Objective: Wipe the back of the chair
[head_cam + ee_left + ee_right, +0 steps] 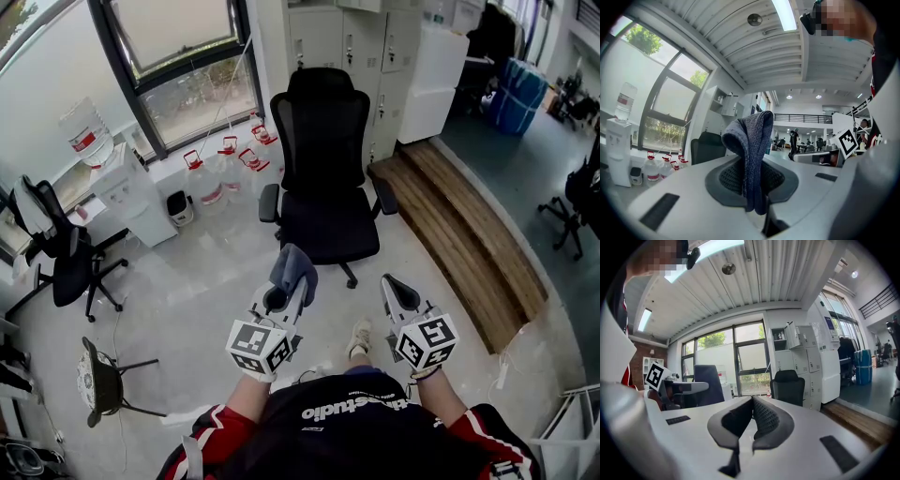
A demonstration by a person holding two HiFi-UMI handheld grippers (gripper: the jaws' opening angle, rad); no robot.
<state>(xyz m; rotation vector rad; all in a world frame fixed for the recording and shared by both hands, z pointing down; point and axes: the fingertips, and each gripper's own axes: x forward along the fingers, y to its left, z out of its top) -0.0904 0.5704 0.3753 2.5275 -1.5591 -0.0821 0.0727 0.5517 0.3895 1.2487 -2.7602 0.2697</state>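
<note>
A black mesh-backed office chair (323, 159) stands ahead of me, its seat turned toward me and its back toward the lockers. It also shows small in the left gripper view as the chair (707, 146) and in the right gripper view as the chair (788, 386). My left gripper (286, 286) is shut on a dark blue-grey cloth (294, 265); the cloth (751, 154) droops from between its jaws. My right gripper (394, 286) is shut with nothing in it, well short of the chair's seat.
Several water jugs (225, 171) line the window wall beside a white dispenser (131, 192). White lockers (347, 47) stand behind the chair. A raised wooden step (464, 234) runs along the right. Other black chairs (66, 253) and a stool (103, 380) stand at the left.
</note>
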